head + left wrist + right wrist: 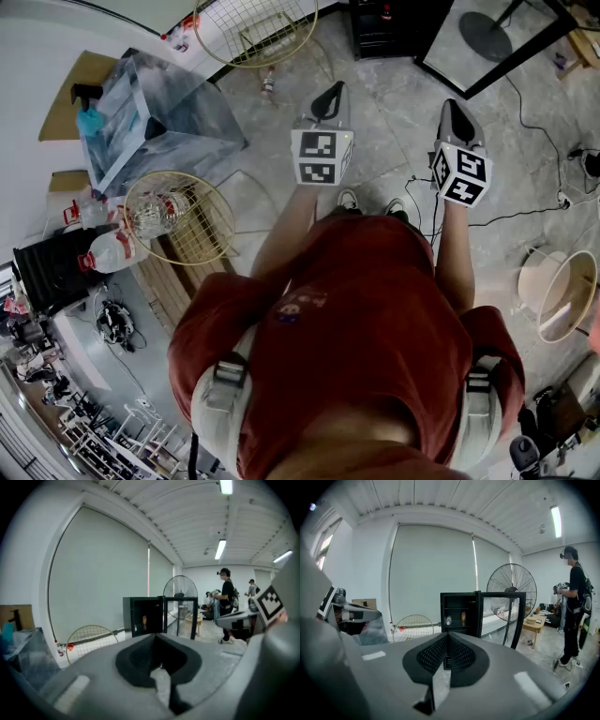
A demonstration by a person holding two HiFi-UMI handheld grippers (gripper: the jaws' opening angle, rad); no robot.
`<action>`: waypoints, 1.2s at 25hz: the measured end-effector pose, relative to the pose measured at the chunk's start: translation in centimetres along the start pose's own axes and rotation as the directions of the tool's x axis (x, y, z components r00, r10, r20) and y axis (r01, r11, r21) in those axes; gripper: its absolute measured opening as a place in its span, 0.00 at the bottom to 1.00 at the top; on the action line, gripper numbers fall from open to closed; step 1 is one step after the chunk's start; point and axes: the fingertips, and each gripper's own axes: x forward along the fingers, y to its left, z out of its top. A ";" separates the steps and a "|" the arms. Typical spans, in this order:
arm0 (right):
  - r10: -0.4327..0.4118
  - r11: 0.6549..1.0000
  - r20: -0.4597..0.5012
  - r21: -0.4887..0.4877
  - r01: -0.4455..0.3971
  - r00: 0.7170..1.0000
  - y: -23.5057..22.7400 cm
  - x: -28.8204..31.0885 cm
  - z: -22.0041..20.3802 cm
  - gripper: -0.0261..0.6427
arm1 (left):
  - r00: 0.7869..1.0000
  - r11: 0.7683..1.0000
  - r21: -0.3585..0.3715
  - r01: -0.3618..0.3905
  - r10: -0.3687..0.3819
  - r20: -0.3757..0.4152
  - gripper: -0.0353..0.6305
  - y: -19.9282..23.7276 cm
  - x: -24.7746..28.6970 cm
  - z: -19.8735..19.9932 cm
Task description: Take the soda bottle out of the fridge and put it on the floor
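Observation:
A small black fridge [461, 613] stands a few steps ahead, its glass door [501, 616] swung open to the right. On its shelf sit a pale bottle [448, 620] and an orange bottle [463, 616]; the left gripper view shows only the orange one [144, 620]. The head view has the fridge [394, 28] at the top edge. Both grippers are held out side by side at chest height, well short of the fridge. My left gripper [156, 637] is shut and empty, and so is my right gripper [446, 637]. In the head view they are the left [328, 98] and right [457, 117] grey wedges.
A big floor fan [511, 590] stands behind the fridge door. Round wire mesh frames [414, 626] lean on the wall to the left. A clear plastic box [159, 122] and water bottles [112, 251] lie left. A person [574, 602] stands right by a low table [536, 620]. Cables [525, 216] cross the floor.

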 end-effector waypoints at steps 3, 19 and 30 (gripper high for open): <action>0.001 1.000 0.004 -0.010 -0.001 1.000 0.2 0.5 0.2 0.04 | 1.000 1.000 0.006 -0.017 0.017 -0.002 0.05 0.7 0.4 0.0; -0.004 1.000 0.033 0.024 0.003 0.999 3.5 1.8 0.7 0.04 | 1.000 1.000 -0.023 0.012 -0.012 0.024 0.05 4.6 -0.3 -0.1; -0.061 0.998 0.016 0.001 0.061 0.998 6.9 1.7 -0.8 0.04 | 0.994 0.994 -0.015 0.112 -0.112 -0.009 0.05 6.8 -1.2 -2.8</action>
